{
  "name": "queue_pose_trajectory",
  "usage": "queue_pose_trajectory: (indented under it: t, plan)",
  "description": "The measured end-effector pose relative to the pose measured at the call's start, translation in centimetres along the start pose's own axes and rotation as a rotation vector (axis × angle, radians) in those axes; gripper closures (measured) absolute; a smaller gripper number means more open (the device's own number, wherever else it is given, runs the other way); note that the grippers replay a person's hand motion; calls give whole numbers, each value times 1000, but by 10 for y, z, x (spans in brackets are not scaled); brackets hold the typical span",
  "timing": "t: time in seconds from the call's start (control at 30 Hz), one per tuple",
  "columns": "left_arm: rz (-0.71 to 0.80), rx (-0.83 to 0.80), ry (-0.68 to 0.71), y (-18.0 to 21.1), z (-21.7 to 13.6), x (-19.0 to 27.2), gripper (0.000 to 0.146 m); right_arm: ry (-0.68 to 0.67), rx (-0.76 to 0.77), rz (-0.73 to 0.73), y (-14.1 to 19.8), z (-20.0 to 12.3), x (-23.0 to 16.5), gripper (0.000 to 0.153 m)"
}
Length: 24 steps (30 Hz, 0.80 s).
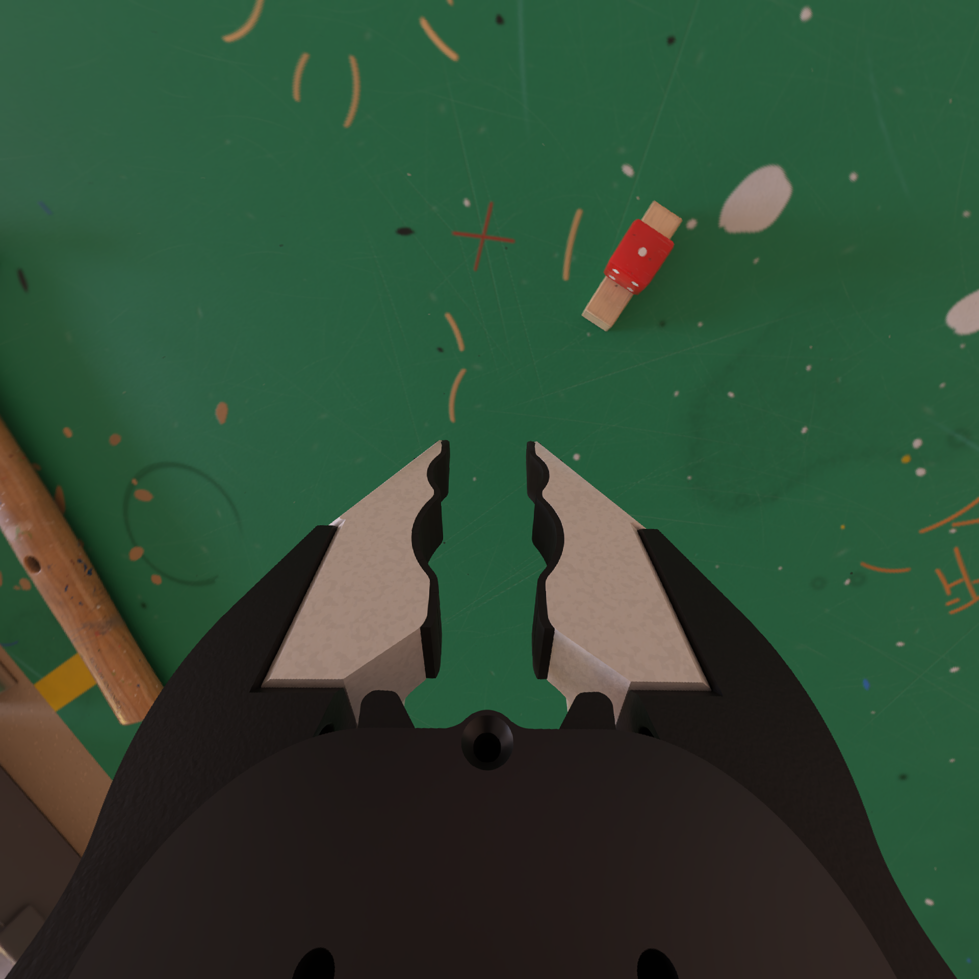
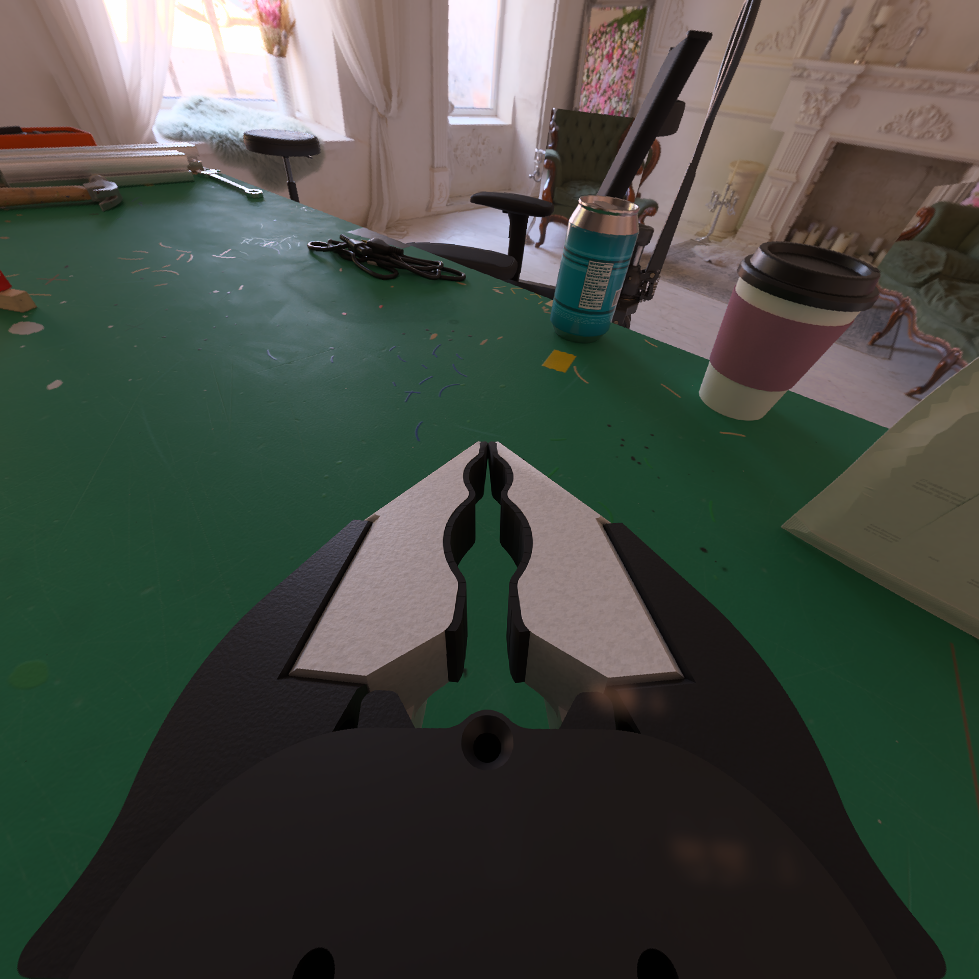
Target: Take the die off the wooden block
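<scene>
**Fingers parted on the left, nothing lifted yet**

My left gripper's fingers (image 1: 434, 556) stand parted with a clear gap of green between the pads, holding nothing. The left gripper (image 1: 487, 450) hangs over the green table (image 1: 265, 265), looking almost straight down. On the right gripper (image 2: 487, 447) the tips are pressed together, empty, with only the table showing through the hollows behind them.

As I judge it, the task has hardly begun. The red die (image 1: 638, 257) sits on top of the wooden block (image 1: 606, 307), in the upper right of the left wrist view, well apart from my left fingertips and off to the right of their line. Nothing touches it. All that counts is left: bring the gripper over, close on the die, lift it clear and put it down off the block.

The block lies flat, its long axis running diagonally from lower left to upper right of that frame. The die sits across its middle, bare wood showing at both ends. The die's edges follow the same diagonal; a single pip faces the camera.

In the right wrist view only a corner of the block (image 2: 16, 302) shows at the far left edge, with a sliver of red above it. Further along the table's right side stand a teal can (image 2: 593, 275) and a lidded paper cup (image 2: 779, 339), far from the work.
</scene>
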<state>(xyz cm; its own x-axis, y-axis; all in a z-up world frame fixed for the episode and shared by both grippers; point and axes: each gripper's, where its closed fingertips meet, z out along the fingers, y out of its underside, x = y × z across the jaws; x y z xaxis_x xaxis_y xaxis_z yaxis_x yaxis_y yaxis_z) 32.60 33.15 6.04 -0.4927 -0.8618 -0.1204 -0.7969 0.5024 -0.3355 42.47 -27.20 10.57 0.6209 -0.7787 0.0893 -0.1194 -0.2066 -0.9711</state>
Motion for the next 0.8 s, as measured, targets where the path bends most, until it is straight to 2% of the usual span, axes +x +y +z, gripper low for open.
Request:
queue_pose_trajectory:
  t: [0.07,0.23,0.33,0.4,0.6,0.8]
  plan:
    - [29,-13,25,-1,5,4,116,-17,1,-5,2,1,-4,152]
    - [124,31,64,-15,11,21,114,-86,-9,65,3,7,-12,105]
    - [197,58,74,-21,9,34,113,-88,37,89,-3,7,-10,85]
    - [245,78,70,-24,6,41,113,-90,43,118,-4,5,-10,76]
    - [336,168,57,-33,-2,54,115,-41,-43,144,2,-3,-8,76]
    - [457,130,81,-48,21,56,113,-18,-29,120,-6,-6,-11,102]
